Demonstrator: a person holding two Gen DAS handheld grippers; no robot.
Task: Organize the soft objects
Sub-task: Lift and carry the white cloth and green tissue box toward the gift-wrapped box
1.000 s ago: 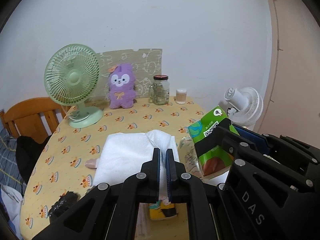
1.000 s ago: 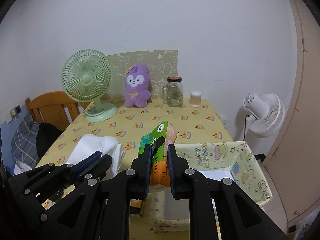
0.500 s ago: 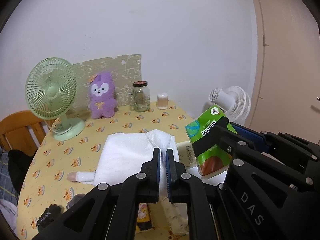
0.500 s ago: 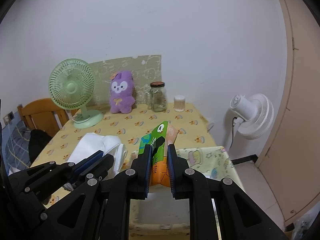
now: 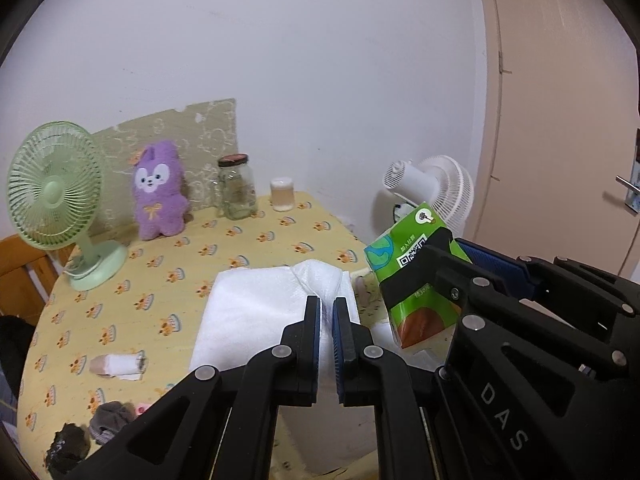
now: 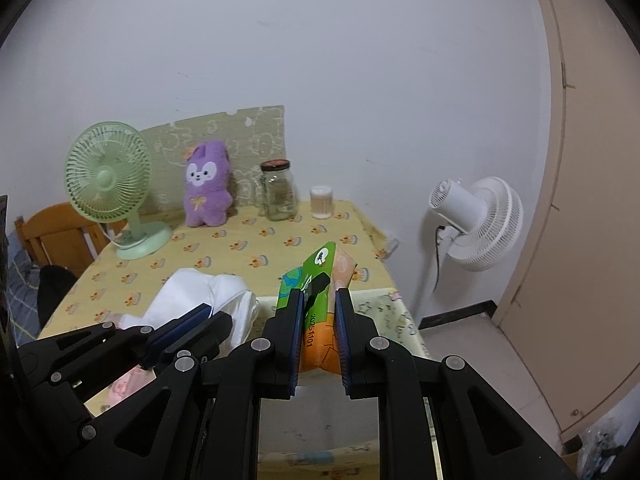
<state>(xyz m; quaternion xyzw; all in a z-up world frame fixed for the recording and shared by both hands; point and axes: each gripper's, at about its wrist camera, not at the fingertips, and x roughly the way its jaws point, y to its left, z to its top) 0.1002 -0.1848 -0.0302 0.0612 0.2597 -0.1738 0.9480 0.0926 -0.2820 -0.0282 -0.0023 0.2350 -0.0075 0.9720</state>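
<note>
My left gripper (image 5: pixel 327 305) is shut on a folded white towel (image 5: pixel 256 312) and holds it above the yellow patterned table (image 5: pixel 168 280). The towel also shows in the right wrist view (image 6: pixel 200 296). My right gripper (image 6: pixel 318 300) is shut on a green and orange tissue pack (image 6: pixel 320 292), held up at the table's right edge; the pack also shows in the left wrist view (image 5: pixel 412 276). A yellow fabric bin (image 6: pixel 384 304) sits below the right gripper. A purple plush (image 5: pixel 158 196) stands at the back of the table.
A green desk fan (image 5: pixel 52 196), a glass jar (image 5: pixel 236 188) and a small cup (image 5: pixel 282 194) stand at the back. A rolled sock (image 5: pixel 116 365) and dark socks (image 5: pixel 92 432) lie at front left. A white floor fan (image 6: pixel 476 220) stands right; a wooden chair (image 6: pixel 56 236) left.
Both grippers have pulled back and risen with the towel and the tissue pack still held; the table looks farther away and the door at right has come into view.
</note>
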